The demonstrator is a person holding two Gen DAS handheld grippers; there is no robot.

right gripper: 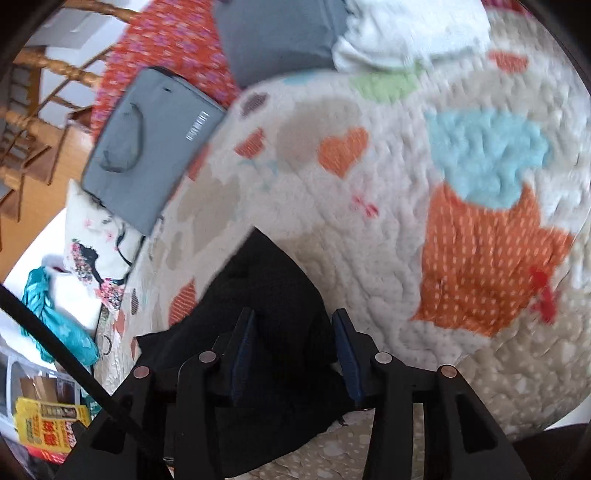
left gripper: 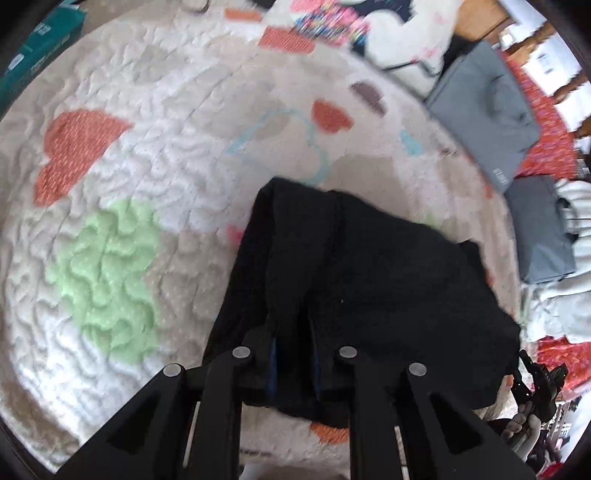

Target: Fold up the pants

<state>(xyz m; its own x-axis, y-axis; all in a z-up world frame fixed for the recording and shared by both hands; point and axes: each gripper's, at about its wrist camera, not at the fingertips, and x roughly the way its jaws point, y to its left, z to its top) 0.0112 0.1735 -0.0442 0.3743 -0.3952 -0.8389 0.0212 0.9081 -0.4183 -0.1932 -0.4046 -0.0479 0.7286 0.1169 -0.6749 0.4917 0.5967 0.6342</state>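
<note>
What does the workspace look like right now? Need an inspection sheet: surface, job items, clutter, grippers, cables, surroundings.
Surface: cream quilt with orange, green and blue patches, wrinkled.
Job's things: black pants, bunched and partly folded on the quilt, under both grippers.
Clutter: two folded grey garments and white laundry at the quilt's far edge; white printed pillow; teal cloth.
Grippers: left gripper shut on a fold of the pants; right gripper open, fabric between its fingers, pads not pressing.
Cables: nothing clearly seen; a thin dark strap or rod crosses the right wrist view.
Surroundings: wooden chair, wood floor, red patterned rug, teal box.
</note>
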